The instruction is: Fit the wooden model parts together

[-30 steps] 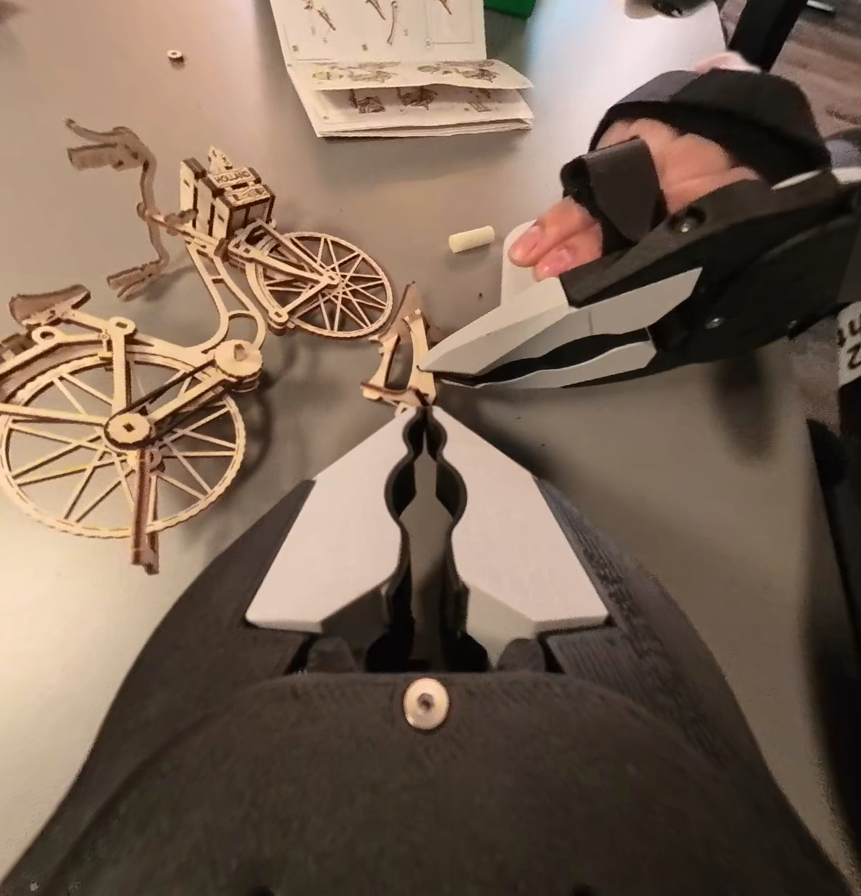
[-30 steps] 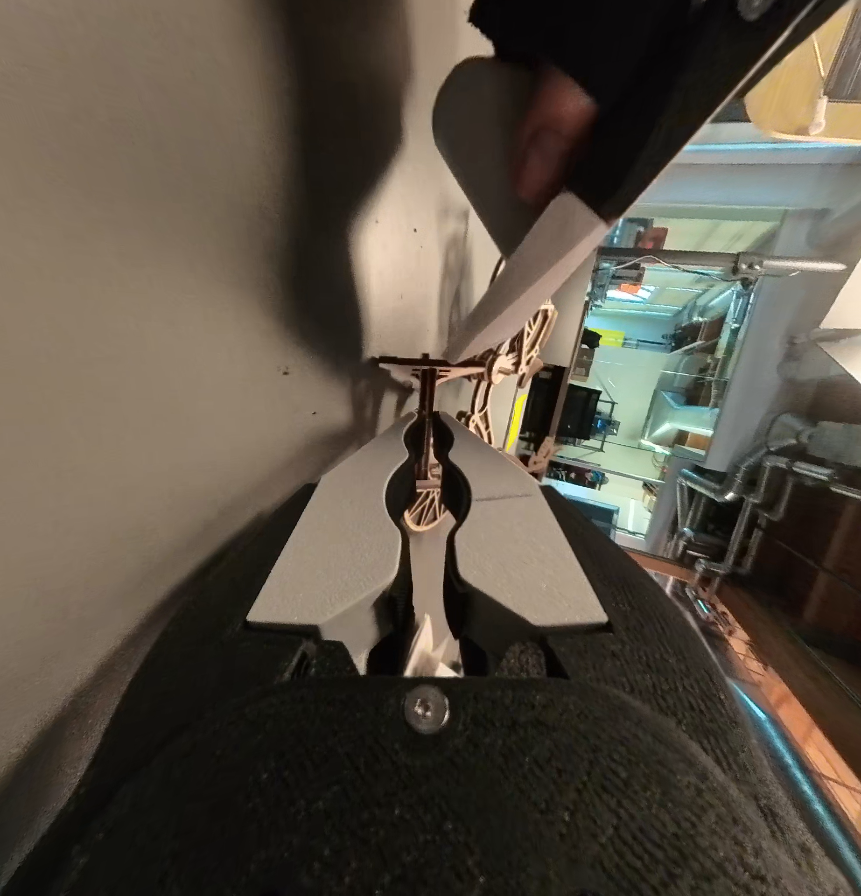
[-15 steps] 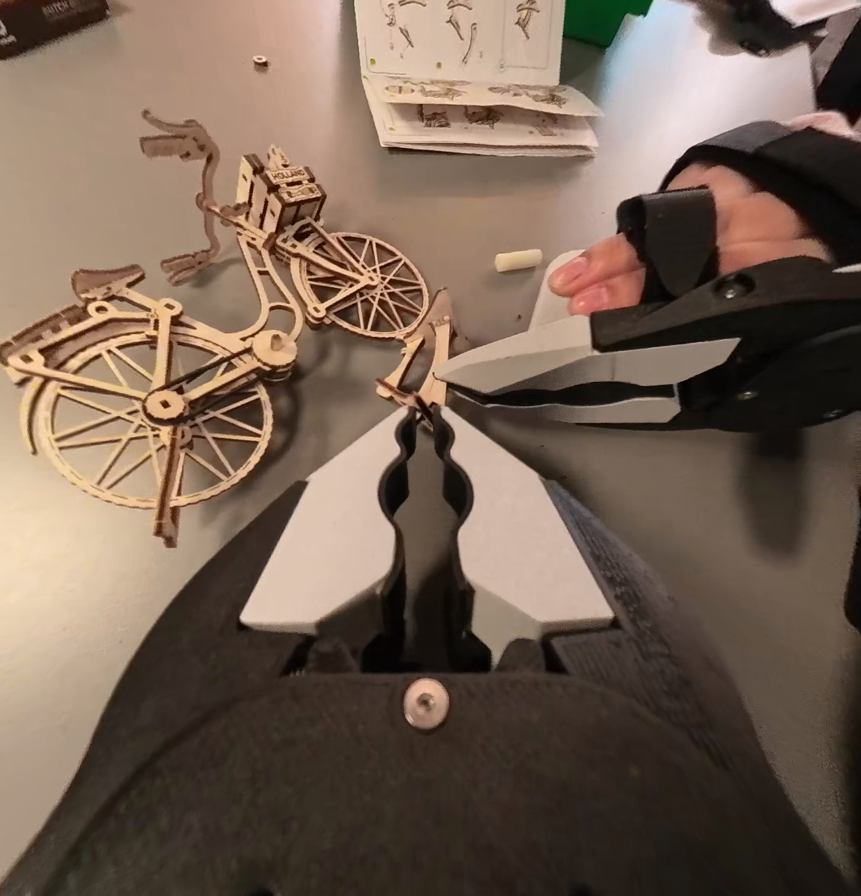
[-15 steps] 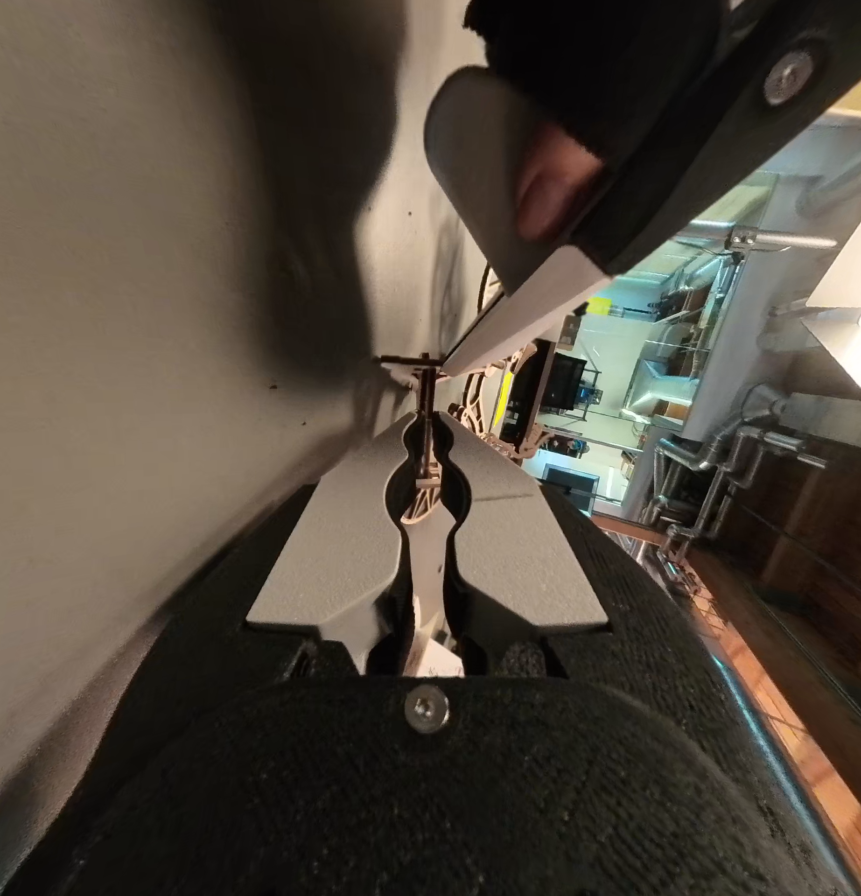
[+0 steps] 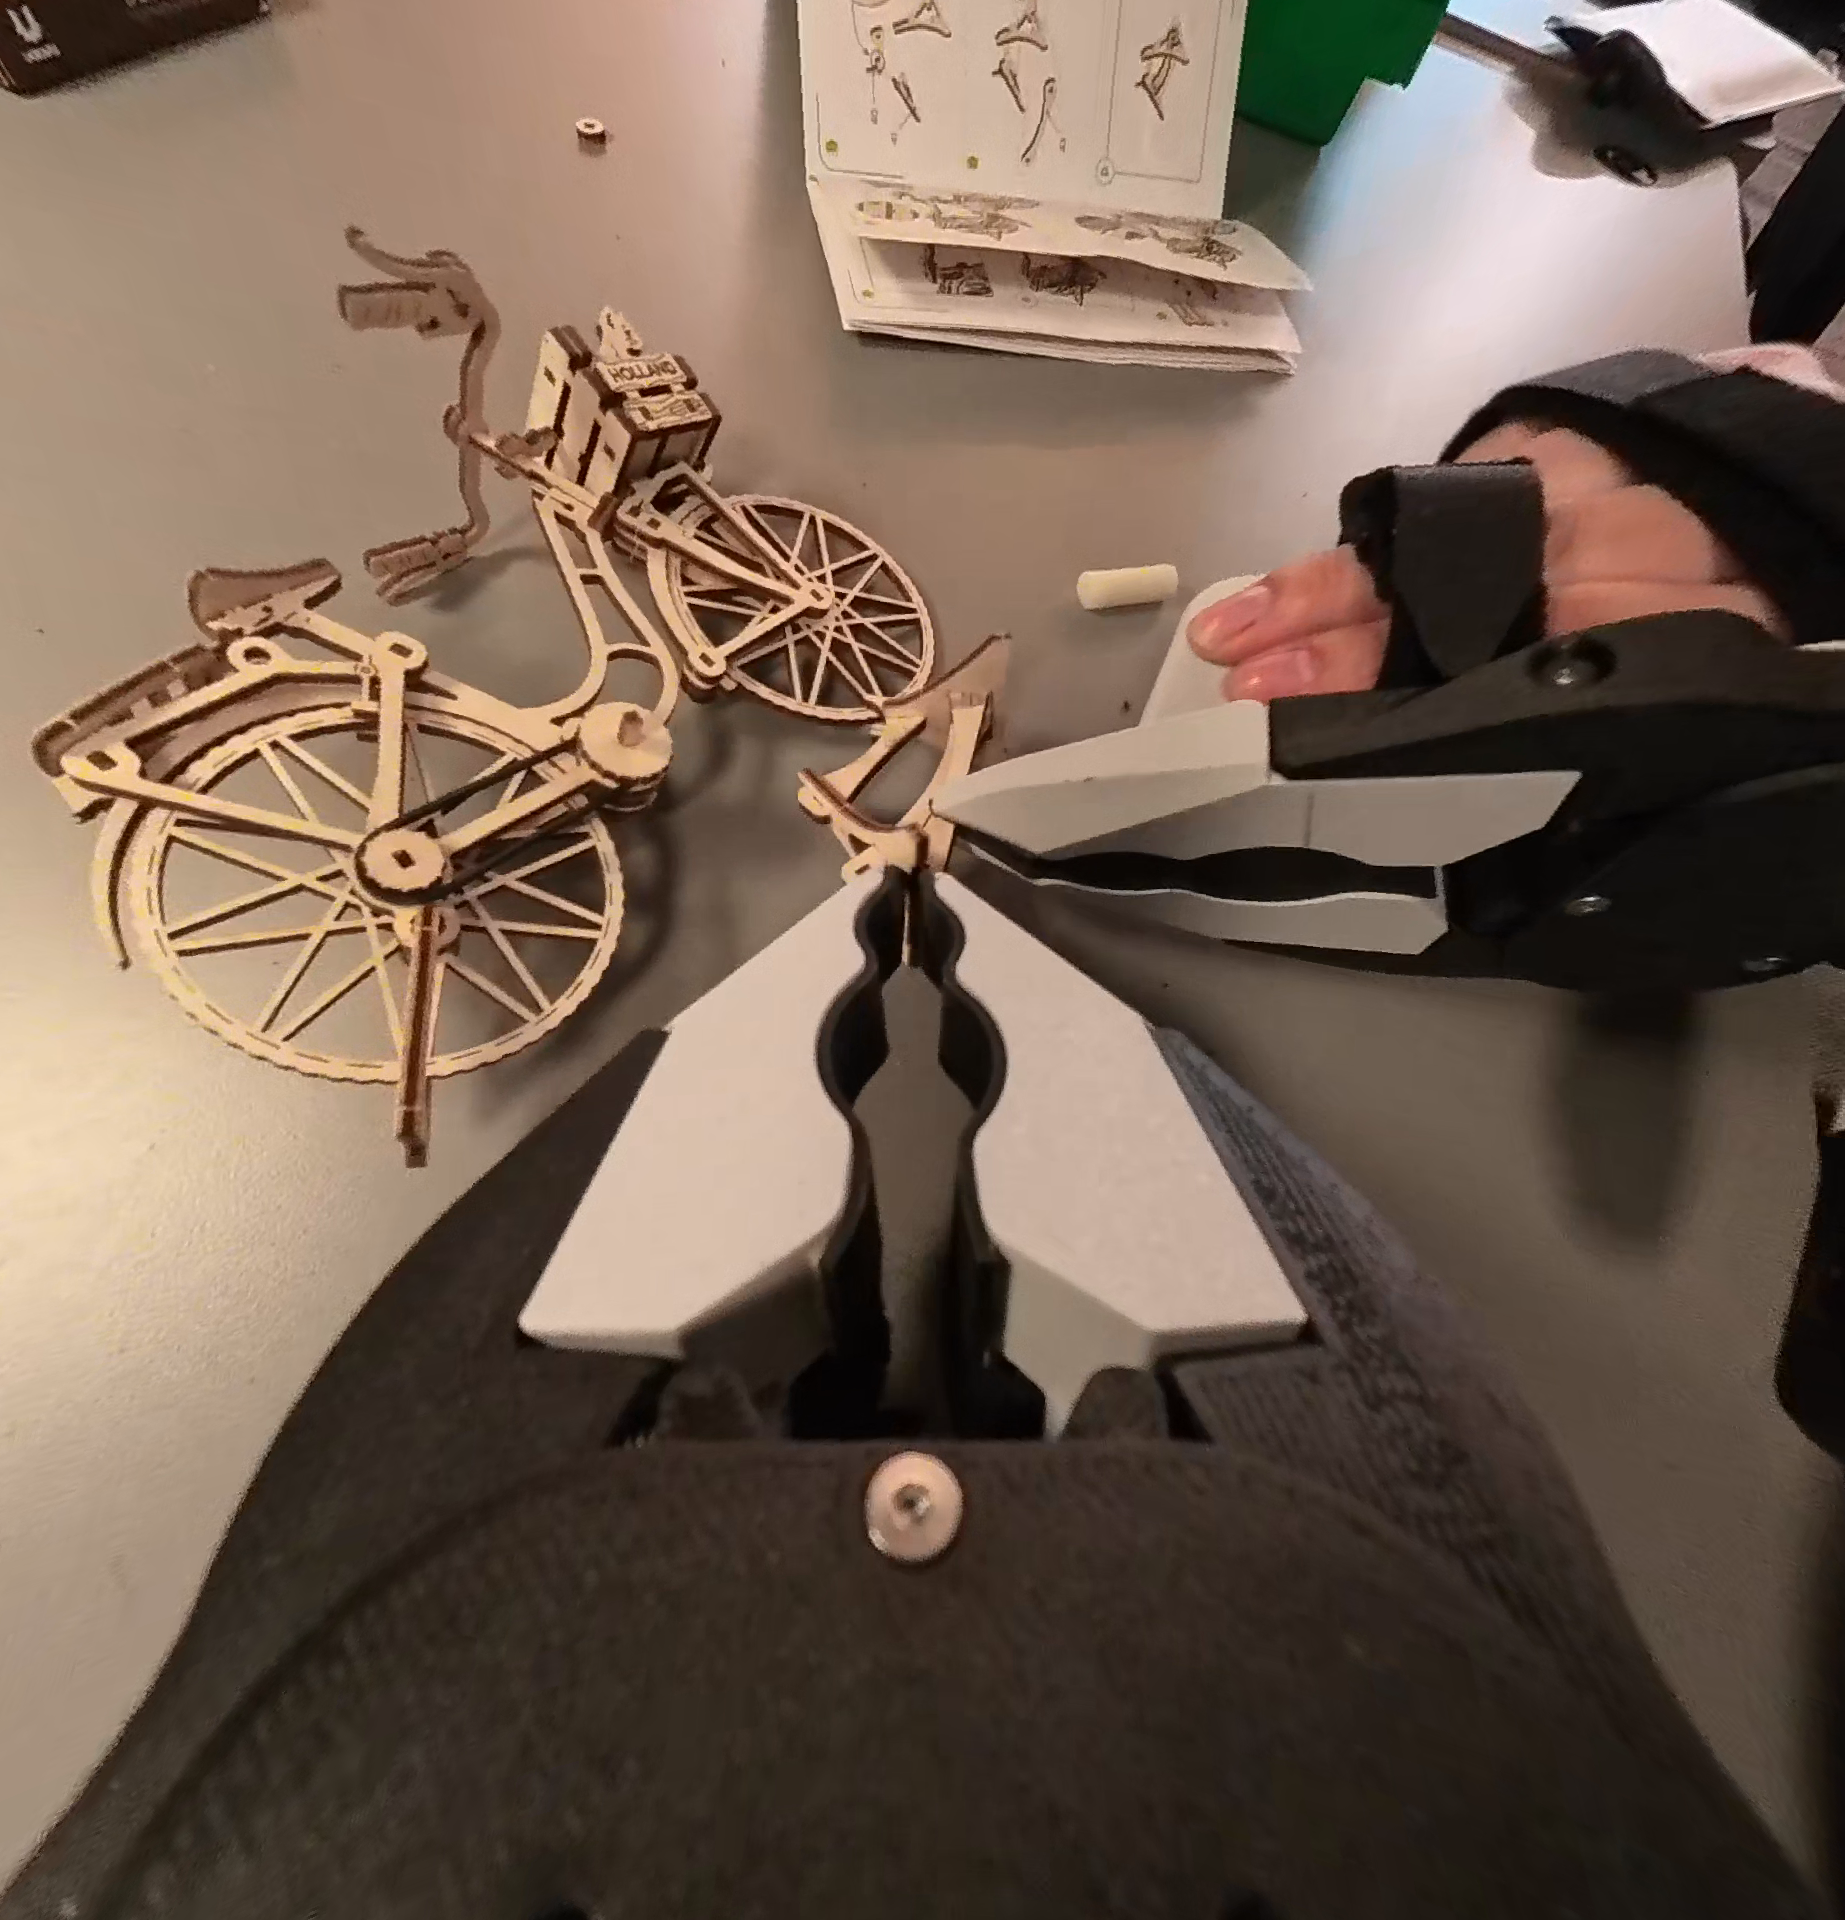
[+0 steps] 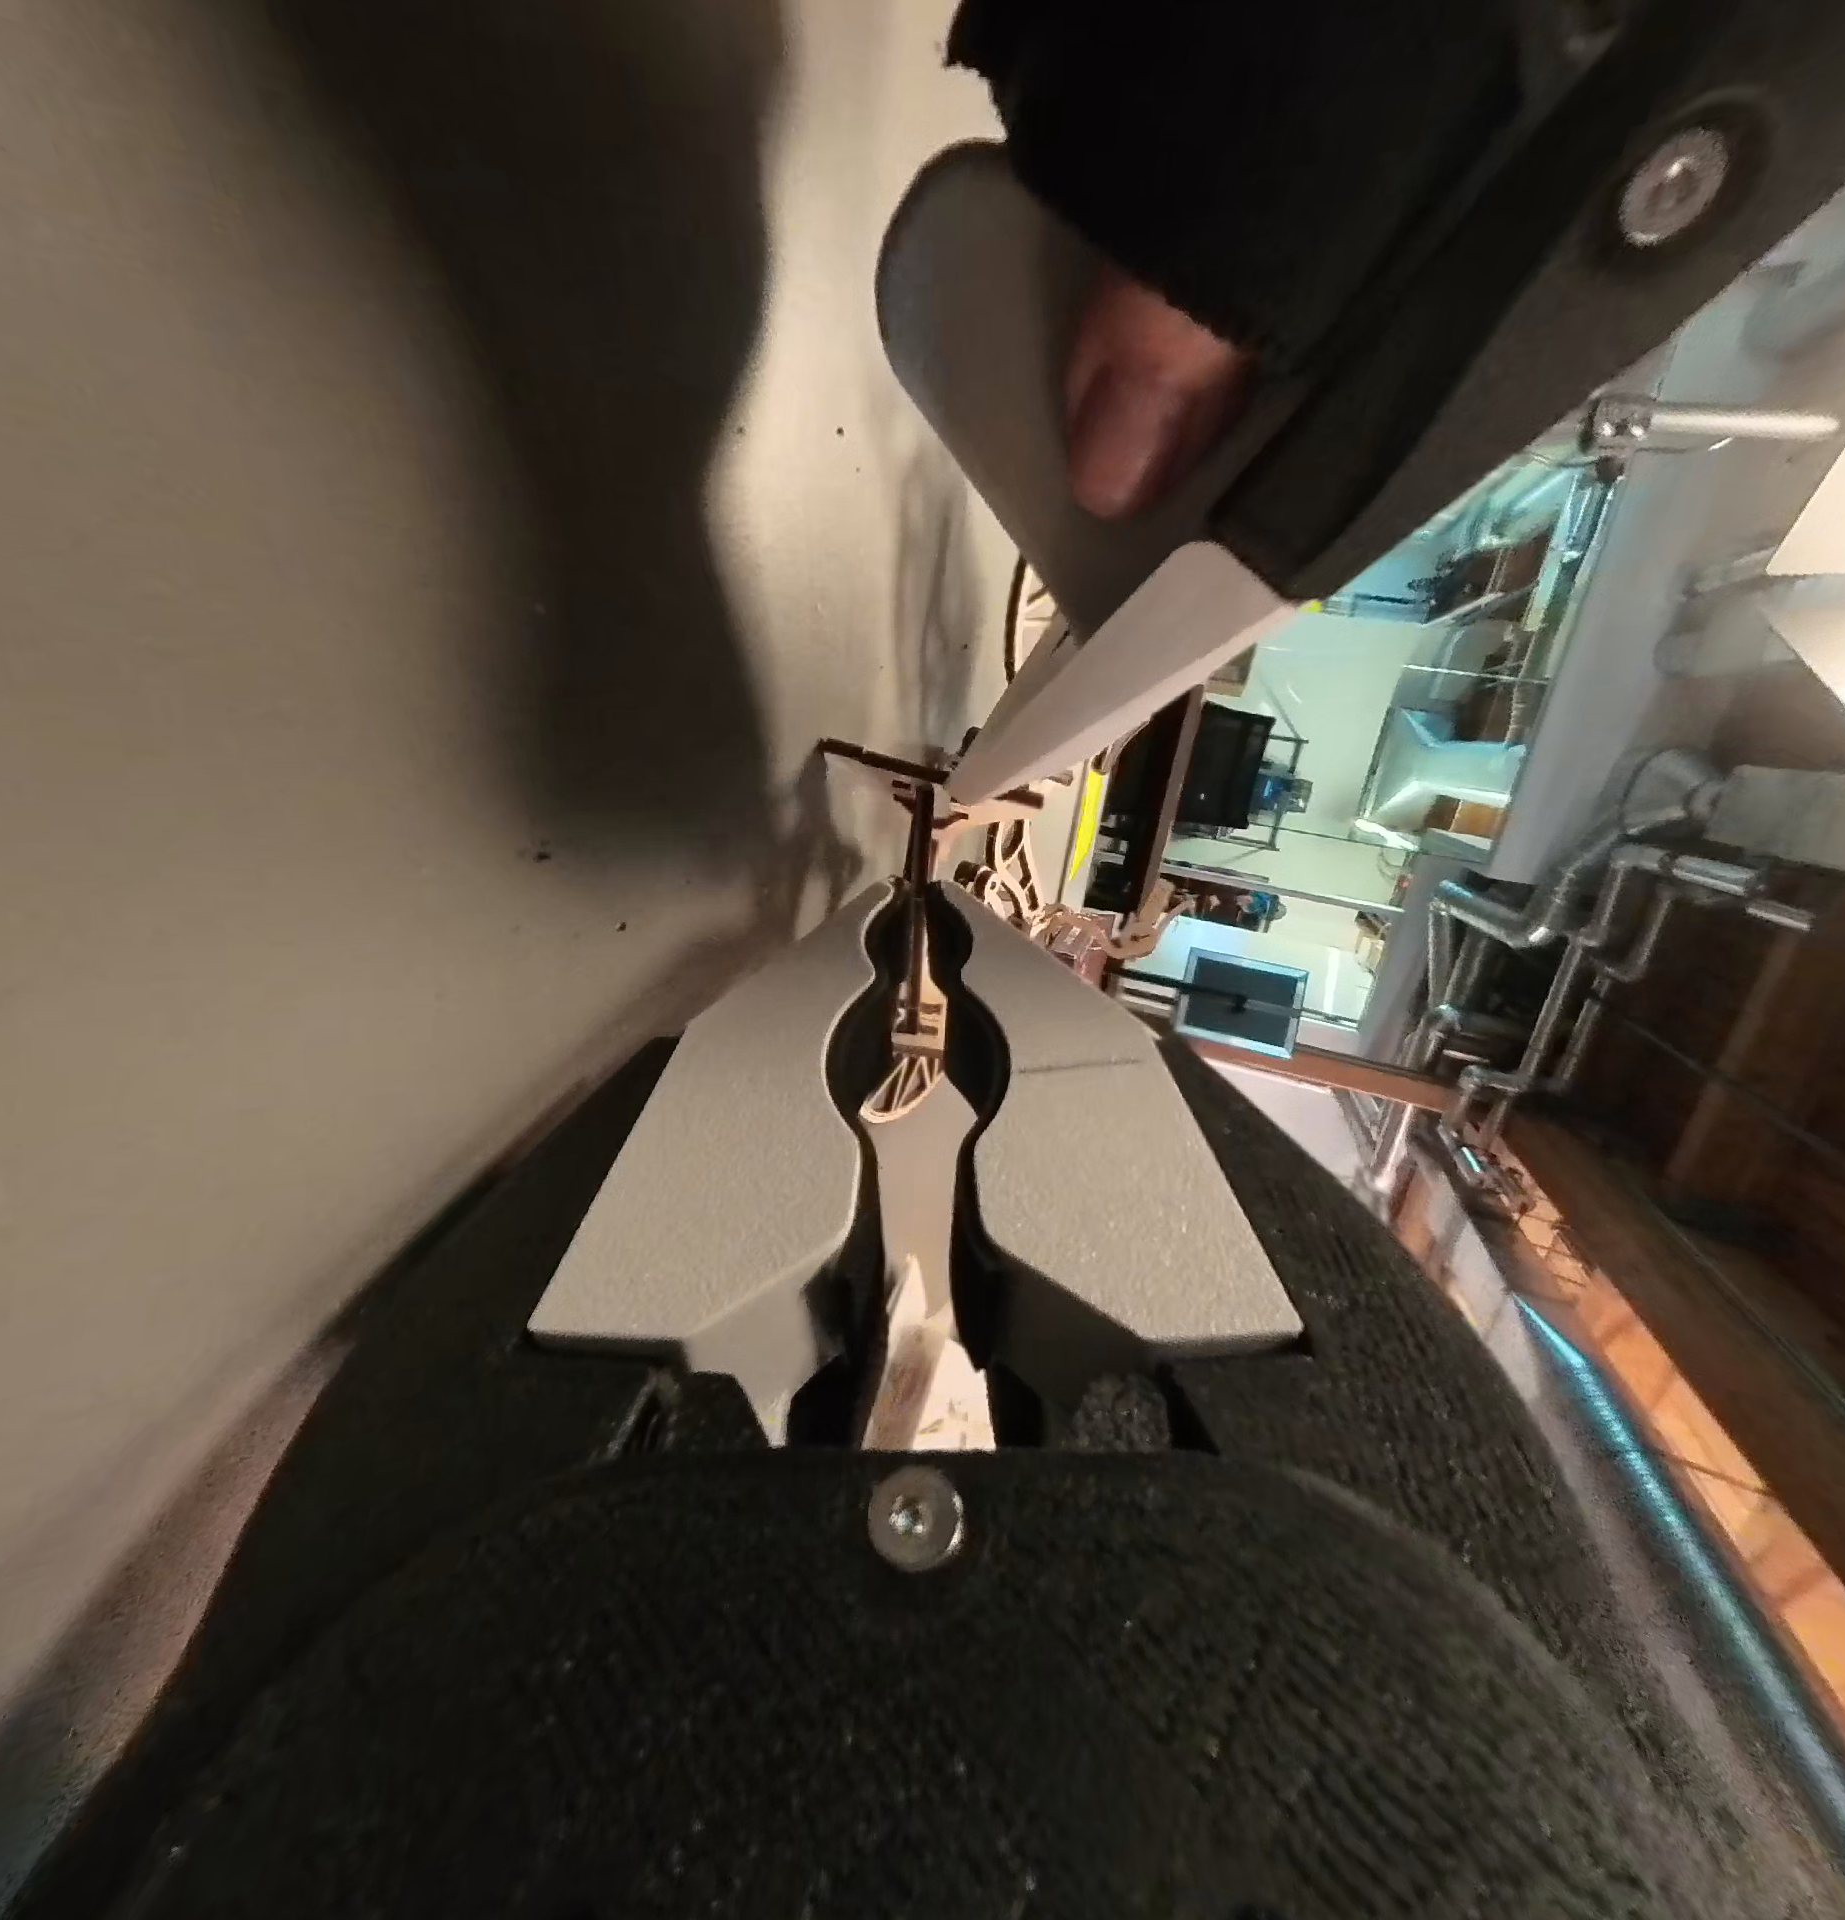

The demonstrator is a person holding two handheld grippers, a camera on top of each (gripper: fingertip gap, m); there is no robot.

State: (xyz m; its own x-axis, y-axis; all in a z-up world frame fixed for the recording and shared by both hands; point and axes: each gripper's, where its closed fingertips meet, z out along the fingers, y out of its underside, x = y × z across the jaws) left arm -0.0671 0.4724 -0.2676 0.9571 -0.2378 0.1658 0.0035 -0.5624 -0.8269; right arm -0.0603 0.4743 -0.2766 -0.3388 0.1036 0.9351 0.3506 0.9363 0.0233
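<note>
I am pinching the small pale wooden forked part (image 5: 913,769) with both grey-tipped tongs, left gripper (image 5: 905,881) and right gripper (image 5: 949,826) closed on it, above the grey table (image 5: 222,1226), beside the wooden bicycle model (image 5: 398,790).

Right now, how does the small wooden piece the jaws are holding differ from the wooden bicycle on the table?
The small wooden piece is a forked fragment; the wooden bicycle is a far larger build with two spoked wheels. The small wooden piece is pinched by the left gripper and the right gripper; the wooden bicycle lies flat on the table, untouched. Both are pale laser-cut wood.
</note>
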